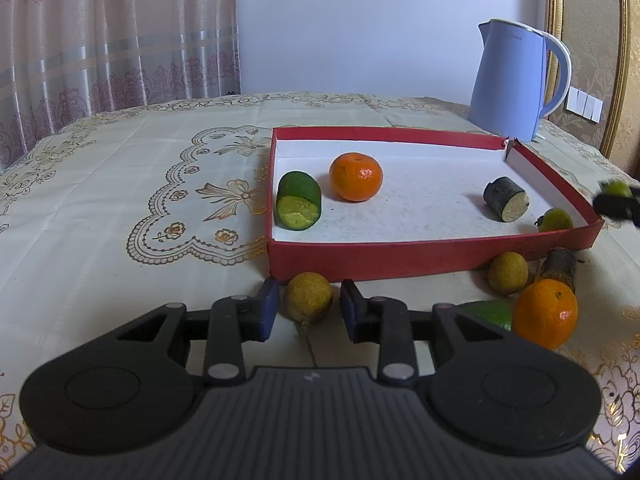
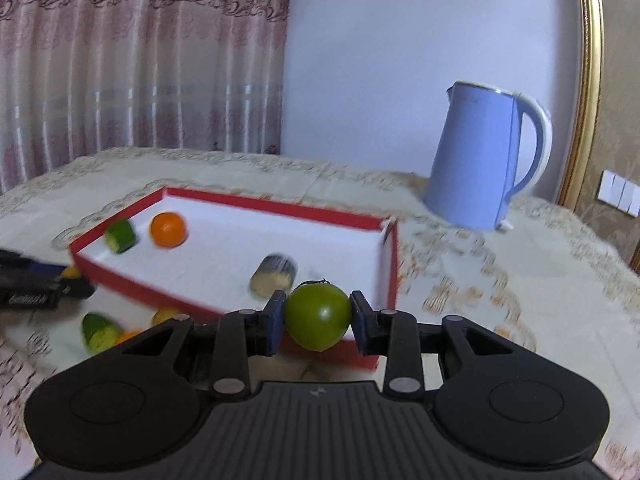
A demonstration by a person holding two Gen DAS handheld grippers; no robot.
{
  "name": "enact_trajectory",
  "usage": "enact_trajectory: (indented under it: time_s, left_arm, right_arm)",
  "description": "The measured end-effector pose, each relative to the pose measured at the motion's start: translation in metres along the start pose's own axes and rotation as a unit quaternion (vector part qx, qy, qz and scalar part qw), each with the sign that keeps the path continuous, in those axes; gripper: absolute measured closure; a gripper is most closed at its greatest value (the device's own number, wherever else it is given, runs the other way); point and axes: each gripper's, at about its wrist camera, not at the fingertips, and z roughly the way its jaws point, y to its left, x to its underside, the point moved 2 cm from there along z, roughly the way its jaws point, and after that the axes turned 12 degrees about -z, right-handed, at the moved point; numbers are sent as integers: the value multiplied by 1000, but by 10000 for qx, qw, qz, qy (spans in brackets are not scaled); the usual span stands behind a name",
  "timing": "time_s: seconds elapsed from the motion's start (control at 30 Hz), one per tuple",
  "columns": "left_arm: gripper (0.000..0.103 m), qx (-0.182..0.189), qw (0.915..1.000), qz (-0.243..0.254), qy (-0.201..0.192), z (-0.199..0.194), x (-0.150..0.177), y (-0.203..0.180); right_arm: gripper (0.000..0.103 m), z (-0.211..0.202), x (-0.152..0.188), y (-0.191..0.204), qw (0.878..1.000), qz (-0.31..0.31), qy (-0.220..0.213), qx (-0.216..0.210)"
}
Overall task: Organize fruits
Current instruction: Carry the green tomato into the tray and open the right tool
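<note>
Just short of the red box (image 2: 384, 248) wall: green tomato (image 2: 318, 316) clamped in right gripper (image 2: 318, 318) jaws; left gripper (image 1: 308, 308) jaws narrow around a yellow lime (image 1: 308, 296).

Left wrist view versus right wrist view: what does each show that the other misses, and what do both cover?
Only the left wrist view: the left gripper closed on a yellow-green fruit before the red tray, and a whole orange outside it.

Only the right wrist view: the right gripper gripping a green fruit, seen close.

Both: the tray, holding an orange in the tray, a cucumber piece and a dark cut piece; also the blue kettle.
</note>
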Motion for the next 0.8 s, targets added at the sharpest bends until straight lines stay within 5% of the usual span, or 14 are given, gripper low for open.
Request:
enact_trajectory:
  time_s: [0.7, 0.8]
  left_arm:
    - [70, 40, 10000, 32, 14, 1, 0, -1]
    - [70, 42, 10000, 30, 14, 1, 0, -1]
  right_arm:
    - [69, 113, -10, -11, 9960, 351, 813, 80]
    - [54, 115, -9, -12, 9960, 357, 823, 44]
